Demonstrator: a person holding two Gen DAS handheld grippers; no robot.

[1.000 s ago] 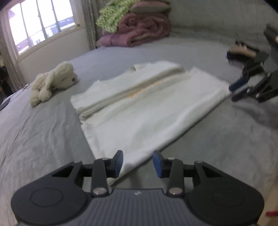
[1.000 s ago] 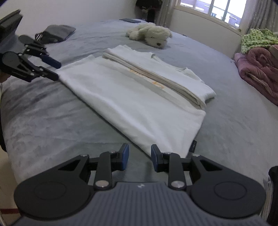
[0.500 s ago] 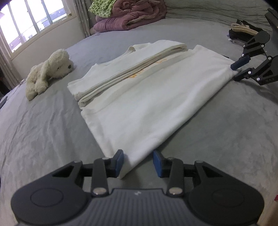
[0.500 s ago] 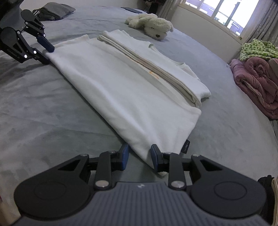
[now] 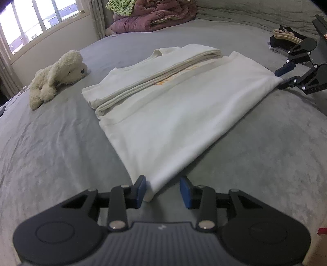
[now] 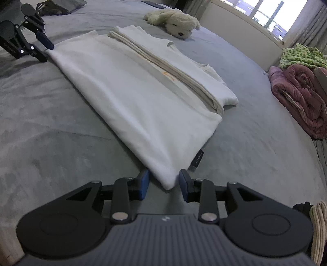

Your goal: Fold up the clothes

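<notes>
Shirt (image 5: 184, 114) axis: laid between tools, a hem corner at each.
Left tool (image 5: 162, 189): spread around corner.
Right tool (image 6: 164, 185): opening, corner between, unpinched.

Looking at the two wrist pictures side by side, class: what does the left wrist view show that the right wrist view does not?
Only the left wrist view shows the dark and tan clothes pile. Only the right wrist view shows the shirt's black tag and a dark folded garment. Both share the white shirt, the plush dog, the pink quilt, and a shirt corner between the open jaws of the left gripper and right gripper.
</notes>
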